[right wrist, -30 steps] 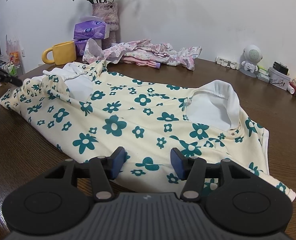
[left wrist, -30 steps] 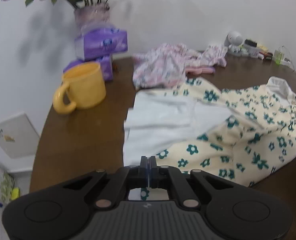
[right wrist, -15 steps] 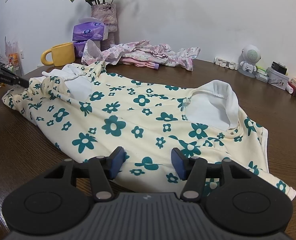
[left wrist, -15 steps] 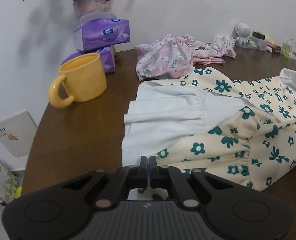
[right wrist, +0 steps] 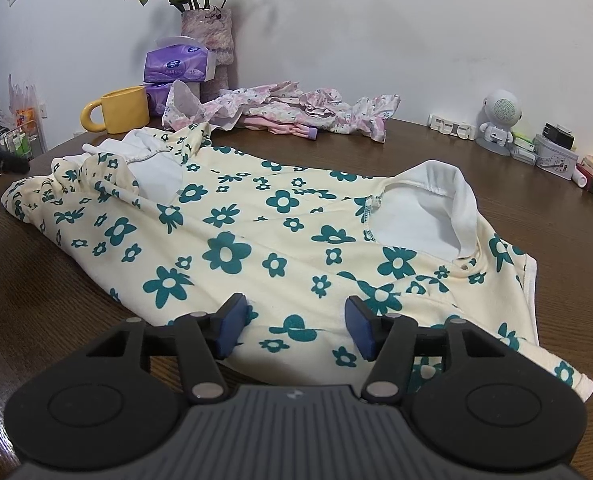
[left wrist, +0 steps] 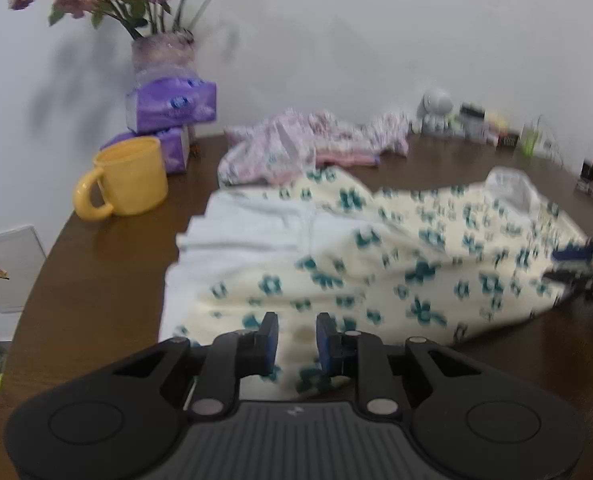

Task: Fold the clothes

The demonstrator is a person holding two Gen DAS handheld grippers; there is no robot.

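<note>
Two grippers in play, both over the cream cotton garment with teal flower print (right wrist: 256,240), which lies spread flat on the dark brown wooden table (right wrist: 36,300). Left gripper (left wrist: 295,340): jaws have just been opening, now a narrow gap with the garment's hem edge showing between the blue pads (left wrist: 270,338), pads not pressing on it, so released. Left wrist view is motion-blurred. Right gripper (right wrist: 296,326): jaws stand wide apart over the near edge of the garment, fabric under and between them, nothing clamped. White collar (right wrist: 448,200) sits towards the right in the right wrist view; white lining (left wrist: 248,236) is turned out at the other end, near the left gripper. From the left wrist view, the right gripper's dark fingertips show at the far right edge over the fabric.

Behind the garment: crumpled pink floral clothes (right wrist: 288,112), yellow ceramic mug (right wrist: 120,110), stacked purple tissue packs (right wrist: 176,66), vase of dried roses (right wrist: 208,36), small white robot-shaped figurine (right wrist: 498,120), all along the white wall.
</note>
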